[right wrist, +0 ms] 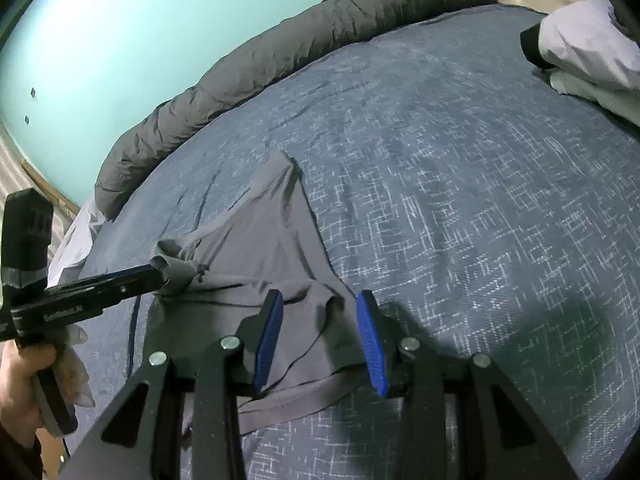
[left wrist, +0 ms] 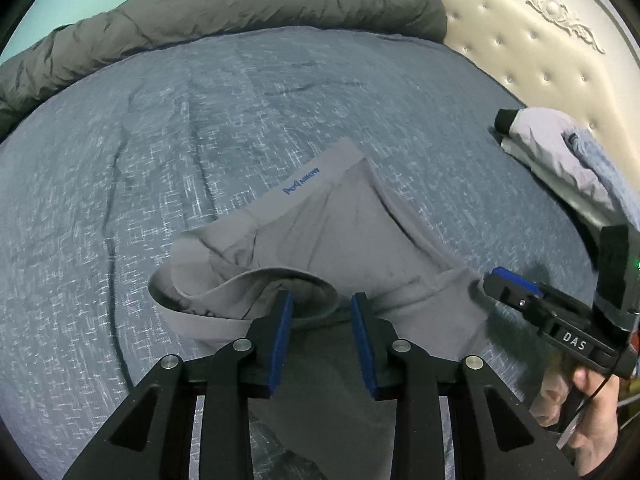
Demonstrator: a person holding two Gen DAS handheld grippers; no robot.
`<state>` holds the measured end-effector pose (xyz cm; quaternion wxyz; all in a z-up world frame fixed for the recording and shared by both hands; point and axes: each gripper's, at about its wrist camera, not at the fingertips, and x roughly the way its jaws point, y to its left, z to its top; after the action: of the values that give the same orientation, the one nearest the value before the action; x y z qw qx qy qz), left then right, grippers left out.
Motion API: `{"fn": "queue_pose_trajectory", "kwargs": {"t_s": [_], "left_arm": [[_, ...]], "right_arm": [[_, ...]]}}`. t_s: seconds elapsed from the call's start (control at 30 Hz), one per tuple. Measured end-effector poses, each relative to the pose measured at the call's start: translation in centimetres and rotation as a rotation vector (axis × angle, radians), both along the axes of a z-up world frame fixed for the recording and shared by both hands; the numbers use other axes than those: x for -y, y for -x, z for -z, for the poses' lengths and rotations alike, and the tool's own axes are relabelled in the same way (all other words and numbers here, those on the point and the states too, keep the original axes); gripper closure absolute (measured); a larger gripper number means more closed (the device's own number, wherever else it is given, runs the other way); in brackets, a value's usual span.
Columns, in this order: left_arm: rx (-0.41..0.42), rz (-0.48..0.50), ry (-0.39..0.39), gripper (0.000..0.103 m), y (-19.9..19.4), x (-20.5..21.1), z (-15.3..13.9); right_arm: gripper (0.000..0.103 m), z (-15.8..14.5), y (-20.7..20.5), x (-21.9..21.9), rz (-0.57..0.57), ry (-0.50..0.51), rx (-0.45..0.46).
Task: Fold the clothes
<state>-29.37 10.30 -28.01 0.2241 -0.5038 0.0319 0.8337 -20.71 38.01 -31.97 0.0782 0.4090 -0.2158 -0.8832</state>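
grey quilt (left wrist: 224, 8) rolled behind; folded clothes (left wrist: 560, 152) beside headboard (left wrist: 532, 40).

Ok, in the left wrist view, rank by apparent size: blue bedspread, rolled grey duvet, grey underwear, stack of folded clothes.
1. Blue bedspread, fills most of the view.
2. Rolled grey duvet, along the far edge.
3. Grey underwear, though it lies nearer the camera, so its rank against the duvet is unsure.
4. Stack of folded clothes, partly cut off at right.
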Motion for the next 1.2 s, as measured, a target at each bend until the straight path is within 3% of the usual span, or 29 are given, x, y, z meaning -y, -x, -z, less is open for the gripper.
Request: {"fn": "queue_pose_trajectory", "kwargs": {"t_s": [0.2, 0.23, 0.27, 0.37, 0.5, 0.87, 0.97, 1.0, 1.07, 1.2], "left_arm": [[0.018, 0.023, 0.016, 0.075, 0.8, -0.9, 1.0], [0.019, 0.023, 0.018, 0.081, 0.9, -0.9, 1.2], [0.023, 0.023, 0.012, 0.090, 1.0, -0.9, 1.3], [0.016, 0.023, 0.004, 0.100, 1.1, -0.8, 1.3], [-0.002, 0.024, -0.009, 0.101, 1.2, -0.5, 0.9], [-0.033, -0.022, -0.065, 0.101, 2.2, 1.7, -1.5], [-0.037, -0.023, -0.066, 0.101, 2.2, 1.8, -1.9], [-0.038, -0.022, -0.067, 0.101, 2.1, 1.8, -1.9], [-0.039, -0.020, -0.068, 0.101, 2.1, 1.8, -2.0], [-0.039, -0.022, -0.075, 0.101, 2.3, 1.7, -2.0]], "right_arm": [[0.065, 0.3, 0.1, 0.1, -0.011, -0.017, 0.001], [0.067, 0.4, 0.1, 0.1, -0.012, -0.017, 0.000], [0.075, 0.4, 0.1, 0.2, -0.014, -0.016, -0.002], [0.086, 0.6, 0.2, 0.3, -0.023, -0.021, -0.002], [0.100, 1.0, 0.3, 0.2, -0.018, -0.019, 0.012], [0.103, 1.1, 0.0, -1.6, 0.045, 0.051, 0.015], [0.096, 0.7, 0.1, -2.1, 0.078, 0.087, 0.006], [0.077, 0.6, 0.2, -2.0, 0.076, 0.086, 0.004], [0.056, 0.3, 0.6, -1.6, 0.060, 0.073, 0.002], [0.057, 0.3, 1.5, -0.2, 0.013, 0.023, 0.013]]}}
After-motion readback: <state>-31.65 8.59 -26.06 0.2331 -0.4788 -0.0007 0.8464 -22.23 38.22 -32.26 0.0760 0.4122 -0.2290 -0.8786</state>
